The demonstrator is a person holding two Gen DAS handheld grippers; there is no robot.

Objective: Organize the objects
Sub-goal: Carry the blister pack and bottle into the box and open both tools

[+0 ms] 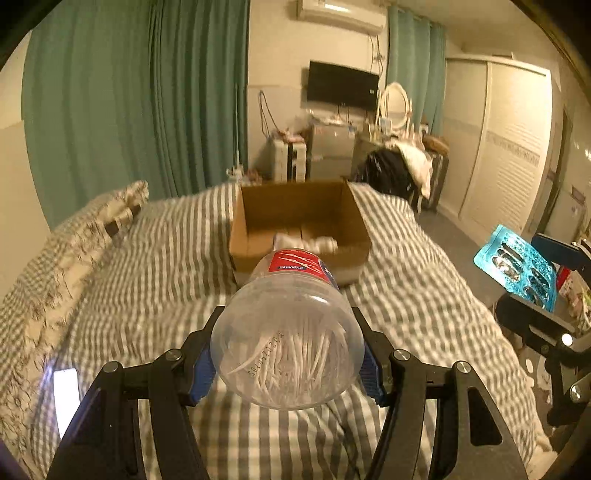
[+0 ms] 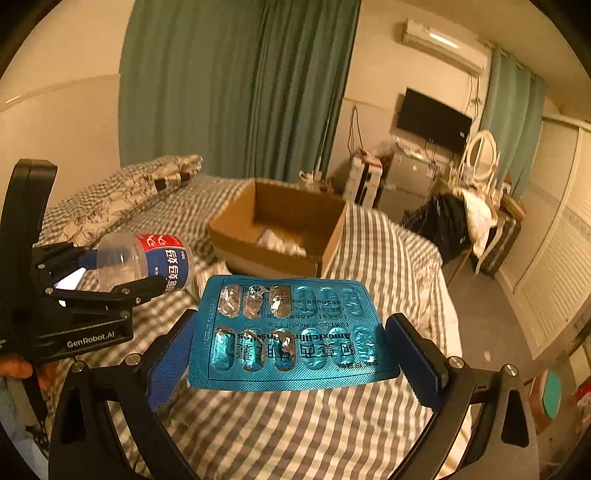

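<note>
Left gripper (image 1: 288, 354) is clamped on a plastic bottle (image 1: 291, 325), held above the bed (image 1: 147, 258); right gripper (image 2: 291, 354) pinches a blister pack (image 2: 291, 332) beside it.

Green curtains (image 1: 122, 103) fill the upper left of the frame, a dark television (image 1: 343, 86) hangs on the wall at top centre — an air conditioner (image 1: 341, 13) above it. At far right stands a white wardrobe (image 1: 506, 140); a lit phone (image 1: 66, 395) lies at lower left.

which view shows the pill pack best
The right wrist view: the blue pill pack fills the centre, flat between the right gripper's fingers, with its pockets and print readable. The left wrist view shows it only small and angled at the right edge.
</note>
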